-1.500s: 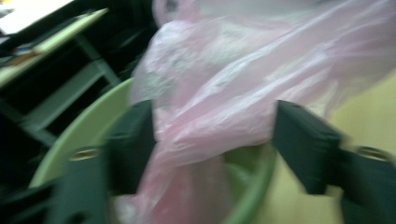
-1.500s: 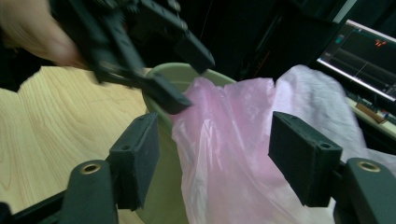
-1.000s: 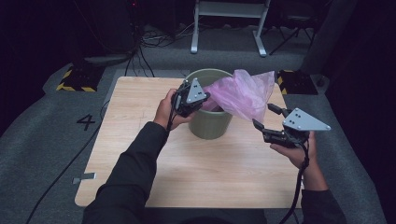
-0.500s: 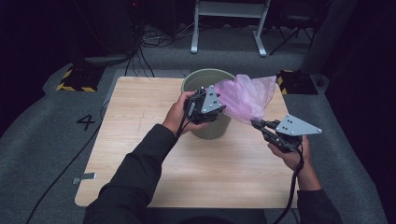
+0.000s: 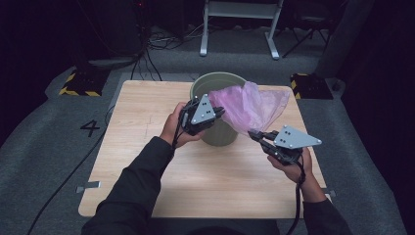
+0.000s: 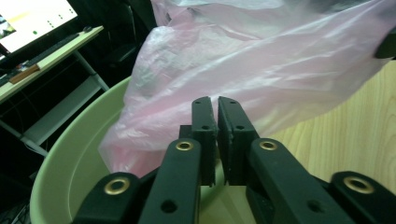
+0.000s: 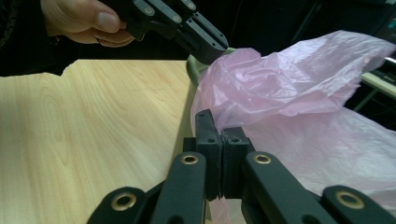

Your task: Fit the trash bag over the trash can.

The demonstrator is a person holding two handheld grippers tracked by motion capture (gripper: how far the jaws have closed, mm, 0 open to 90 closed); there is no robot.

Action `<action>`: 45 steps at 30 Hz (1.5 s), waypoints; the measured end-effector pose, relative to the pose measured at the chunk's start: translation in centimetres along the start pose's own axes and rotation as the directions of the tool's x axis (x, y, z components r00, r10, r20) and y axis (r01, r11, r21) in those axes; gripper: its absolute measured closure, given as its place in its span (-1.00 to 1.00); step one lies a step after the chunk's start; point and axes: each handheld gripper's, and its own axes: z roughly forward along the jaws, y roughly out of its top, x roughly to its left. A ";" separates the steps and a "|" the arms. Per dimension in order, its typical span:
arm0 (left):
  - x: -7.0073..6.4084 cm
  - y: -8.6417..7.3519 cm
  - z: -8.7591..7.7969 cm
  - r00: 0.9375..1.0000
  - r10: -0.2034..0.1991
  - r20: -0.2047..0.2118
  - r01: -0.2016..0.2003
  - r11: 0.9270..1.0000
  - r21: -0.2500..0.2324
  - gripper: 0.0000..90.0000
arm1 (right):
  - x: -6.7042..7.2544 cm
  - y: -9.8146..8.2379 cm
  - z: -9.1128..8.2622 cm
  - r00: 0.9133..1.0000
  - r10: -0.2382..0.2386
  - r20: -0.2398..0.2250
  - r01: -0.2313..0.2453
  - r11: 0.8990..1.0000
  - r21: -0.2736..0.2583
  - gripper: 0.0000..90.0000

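Over the last second we have brought both hands in toward the green bin point(image 5: 215, 83), and the pink plastic bag point(image 5: 252, 105) now hangs stretched between them instead of trailing off to the right. Our right tongs point(image 5: 255, 134) have just been closing, and in the right gripper view their jaws stand pressed together with the bag's film caught between them at its lower edge. Our left tongs point(image 5: 219, 113) have been opening and closing again; in the left gripper view a thin slit is left between the jaws, and the bag point(image 6: 243, 70) lies just beyond the tips, so we cannot tell whether any film is pinched there. We judge that the bag is being spread to line the bin, and that the left side needs a sure hold on the rim before the mouth can be pulled open.

The bag rests partly inside the bin and drapes over its right rim, above the wooden surface point(image 5: 147, 142). Our left hand point(image 5: 176, 129) holds its tongs level over the bin's near rim, pointing right; our right hand point(image 5: 288, 164) sits lower, to the right of the bin, its tongs pointing up and left.
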 end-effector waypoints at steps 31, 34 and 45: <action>1.8 -2.4 -0.4 0.995 -0.083 0.056 0.086 0.995 -0.048 0.99 | 0.3 0.3 -0.8 0.999 -0.051 -0.017 0.051 0.999 0.007 0.05; 2.1 -2.9 -0.7 0.994 -0.097 0.055 0.100 0.994 -0.048 0.98 | -0.5 0.4 -0.6 0.996 -0.093 0.002 0.093 0.995 0.030 -0.14; 2.8 -4.1 -1.6 0.990 -0.138 0.029 0.140 0.989 -0.050 0.81 | 0.1 1.2 2.7 0.955 -0.289 0.068 0.279 0.951 0.134 -0.20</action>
